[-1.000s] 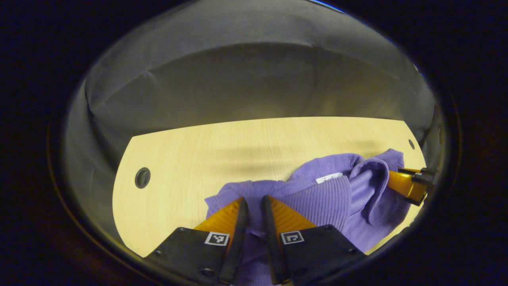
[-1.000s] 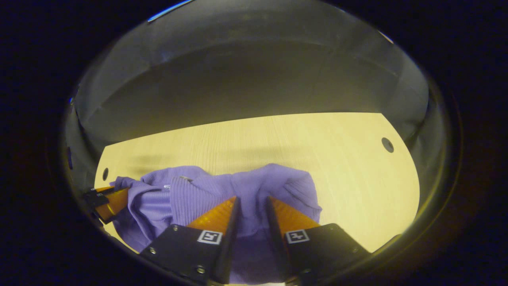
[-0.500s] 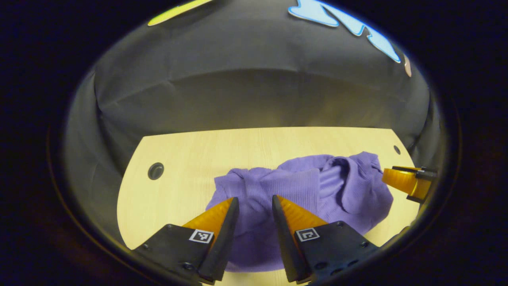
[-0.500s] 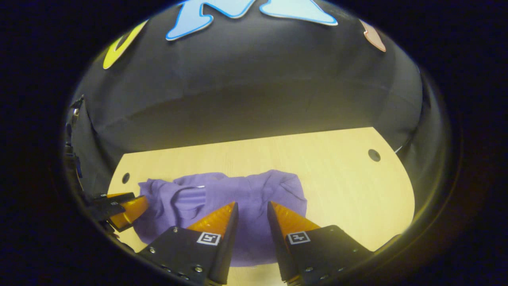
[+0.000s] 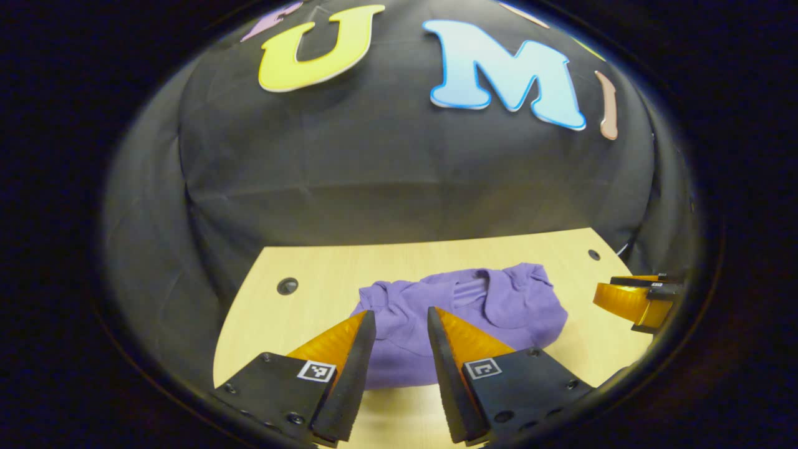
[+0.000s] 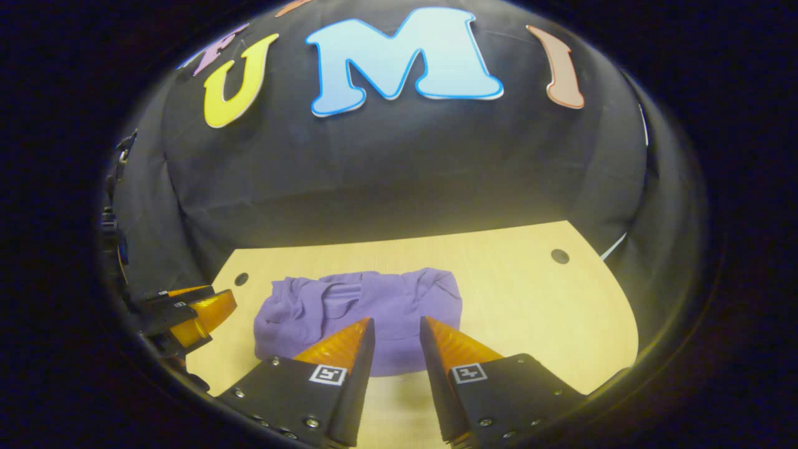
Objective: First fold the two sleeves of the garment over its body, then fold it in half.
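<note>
Purple knit sweater (image 5: 461,312) is seen bunched in a folded heap on the light wood bench (image 5: 299,312), center-low in the left gripper view, a bit left of center in the right gripper view (image 6: 358,305). Left hand-held gripper (image 5: 401,318) is held w/ fingers apart, nothing gripped, above the near edge of the sweater. Right hand-held gripper (image 6: 396,324) is likewise spread, nothing pinched. Both are lifted clear of the fabric.

Count: 1 garment, 1 table, 2 grippers, 2 table holes.
One purple garment (image 5: 461,318) at lower centre on one table (image 5: 299,318); grippers (image 5: 399,324) and (image 6: 394,333) (each empty); holes (image 5: 287,286), (image 5: 593,254).
</note>
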Demonstrator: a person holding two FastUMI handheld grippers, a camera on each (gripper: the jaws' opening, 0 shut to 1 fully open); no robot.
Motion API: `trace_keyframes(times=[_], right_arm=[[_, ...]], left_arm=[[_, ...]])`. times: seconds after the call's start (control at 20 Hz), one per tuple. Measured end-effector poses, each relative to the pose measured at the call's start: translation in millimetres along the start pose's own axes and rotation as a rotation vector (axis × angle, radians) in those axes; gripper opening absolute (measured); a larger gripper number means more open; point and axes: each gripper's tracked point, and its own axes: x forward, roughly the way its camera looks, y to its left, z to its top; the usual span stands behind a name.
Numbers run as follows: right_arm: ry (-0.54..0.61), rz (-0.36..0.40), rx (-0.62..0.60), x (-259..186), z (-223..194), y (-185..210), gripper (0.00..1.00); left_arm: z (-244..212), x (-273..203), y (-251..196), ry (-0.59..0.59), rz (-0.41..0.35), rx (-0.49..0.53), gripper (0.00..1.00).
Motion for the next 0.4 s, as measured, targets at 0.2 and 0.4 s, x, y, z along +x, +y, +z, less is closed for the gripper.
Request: trace_keyframes(times=[0.2,0.4], right_arm=[[-0.09,0.025,0.039,-63,10,-9,0.46],[-0.208,0.034,0.041,-126,22,-27,0.46]], left_arm=[[18,-73,-30,-0.107,-0.01,0.038,0.62],[30,-143,-58,-0.221,-0.017,0.039,0.61]])
